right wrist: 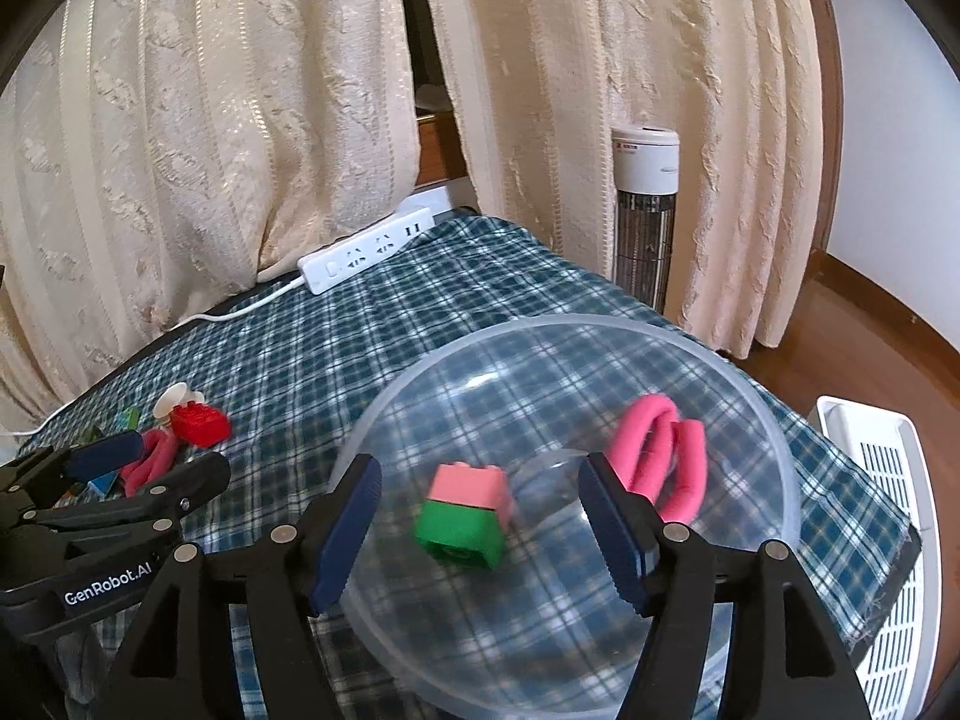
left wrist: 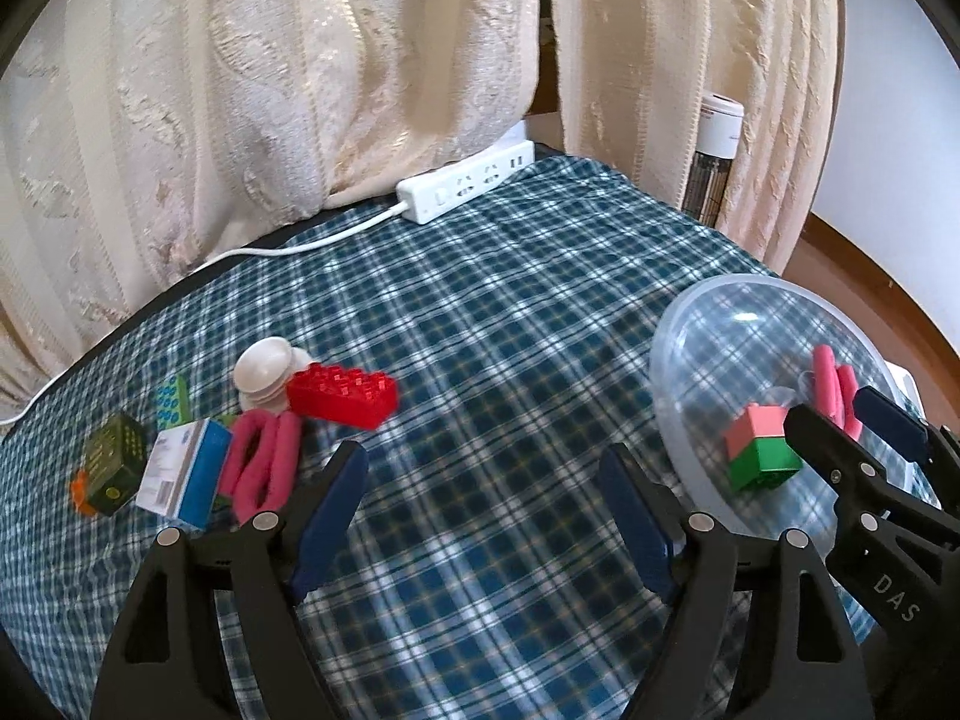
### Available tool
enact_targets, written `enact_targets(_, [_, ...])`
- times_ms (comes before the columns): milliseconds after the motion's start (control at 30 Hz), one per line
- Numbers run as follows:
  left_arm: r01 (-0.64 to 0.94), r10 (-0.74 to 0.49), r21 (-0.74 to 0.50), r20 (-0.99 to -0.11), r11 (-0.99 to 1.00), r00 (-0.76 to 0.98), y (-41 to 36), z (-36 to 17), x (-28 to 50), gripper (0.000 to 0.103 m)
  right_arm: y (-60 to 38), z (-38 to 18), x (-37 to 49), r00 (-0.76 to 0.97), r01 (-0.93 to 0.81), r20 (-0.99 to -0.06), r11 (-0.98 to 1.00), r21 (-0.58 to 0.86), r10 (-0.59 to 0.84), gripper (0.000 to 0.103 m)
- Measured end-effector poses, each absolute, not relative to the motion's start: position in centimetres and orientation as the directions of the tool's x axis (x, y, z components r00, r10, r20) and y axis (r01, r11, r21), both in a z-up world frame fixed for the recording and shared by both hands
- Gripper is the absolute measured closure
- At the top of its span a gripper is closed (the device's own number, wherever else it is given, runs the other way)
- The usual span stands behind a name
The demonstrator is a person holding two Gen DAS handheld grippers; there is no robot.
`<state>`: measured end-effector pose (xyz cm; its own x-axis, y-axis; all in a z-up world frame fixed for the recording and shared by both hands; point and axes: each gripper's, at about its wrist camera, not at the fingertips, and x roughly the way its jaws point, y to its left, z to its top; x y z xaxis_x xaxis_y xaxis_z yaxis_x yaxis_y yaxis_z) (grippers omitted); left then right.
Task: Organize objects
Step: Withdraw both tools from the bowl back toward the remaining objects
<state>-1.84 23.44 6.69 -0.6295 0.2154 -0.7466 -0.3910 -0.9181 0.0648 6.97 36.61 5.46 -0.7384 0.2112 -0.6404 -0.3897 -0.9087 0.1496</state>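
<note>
Right gripper (right wrist: 480, 516) above clear bowl (right wrist: 774, 420), jaws spread, empty; pink-and-green block (right wrist: 465, 516) and pink loop (right wrist: 660, 462) inside. Left gripper (left wrist: 483, 510) jaws spread over checked tabletop (left wrist: 480, 312), red brick (left wrist: 342, 394) near.

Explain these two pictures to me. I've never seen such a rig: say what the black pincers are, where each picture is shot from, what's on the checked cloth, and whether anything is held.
The black pincers are two hand-held grippers; a person carries one in each hand. Each has a wide-angle camera looking along its fingers.

One picture is from the left gripper, the other from the right gripper. Both are open and hold nothing.

On the checked cloth sits a clear plastic bowl containing a pink-and-green block and a pink foam loop. The right gripper hovers over this bowl.

Still loose on the cloth: a red brick, a white spool-like piece, another pink loop, a white-and-blue box and a dark green box. A white power strip lies by the curtain.
</note>
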Motion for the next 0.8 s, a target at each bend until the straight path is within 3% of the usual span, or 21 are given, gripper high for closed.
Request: enact_targets(800, [-0.221, 0.112, 0.046, -0.752, -0.974, -0.649, 13.6, 6.0, -3.4, 0.022, 29.5, 6.1, 3.4, -0.761, -0.252, -0.640, -0.958, 0.136, 0.110, 0.031])
